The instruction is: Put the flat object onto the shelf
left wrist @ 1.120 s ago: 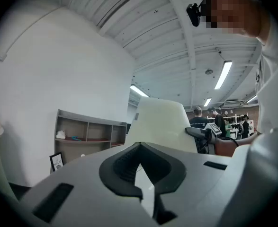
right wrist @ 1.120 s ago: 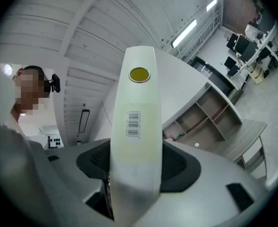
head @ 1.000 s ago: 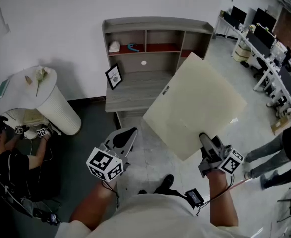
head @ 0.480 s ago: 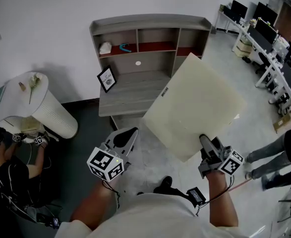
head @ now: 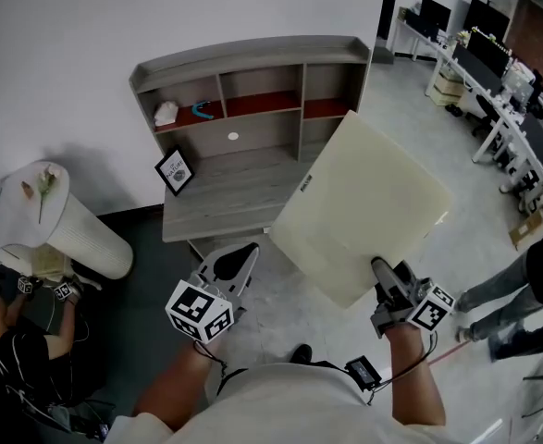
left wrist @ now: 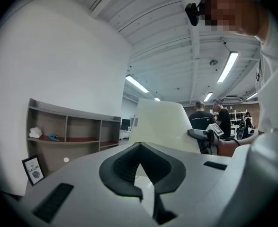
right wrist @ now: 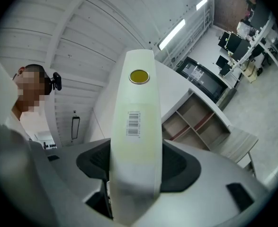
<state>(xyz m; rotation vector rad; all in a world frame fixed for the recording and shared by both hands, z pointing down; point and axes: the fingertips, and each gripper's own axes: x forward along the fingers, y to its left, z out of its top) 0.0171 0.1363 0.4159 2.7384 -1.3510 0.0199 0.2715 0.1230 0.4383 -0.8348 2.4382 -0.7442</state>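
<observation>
Cream flat board [head: 359, 202]: we hold near corner clamped in right hand-held gripper [head: 382, 268]; board stretches away toward grey shelf [head: 252, 51], far left. Left hand-held gripper [head: 239, 252] jaws together, empty.

This was an open-plan office or lab. Rows of worktops [head: 493, 109] carrying monitors [head: 435, 12] lined one side. Long strip lights [left wrist: 228, 66] hung from a bare white ceiling. A grey shelf unit [head: 252, 128] stood against a plain wall [head: 114, 17] on a polished floor [head: 456, 155].
</observation>
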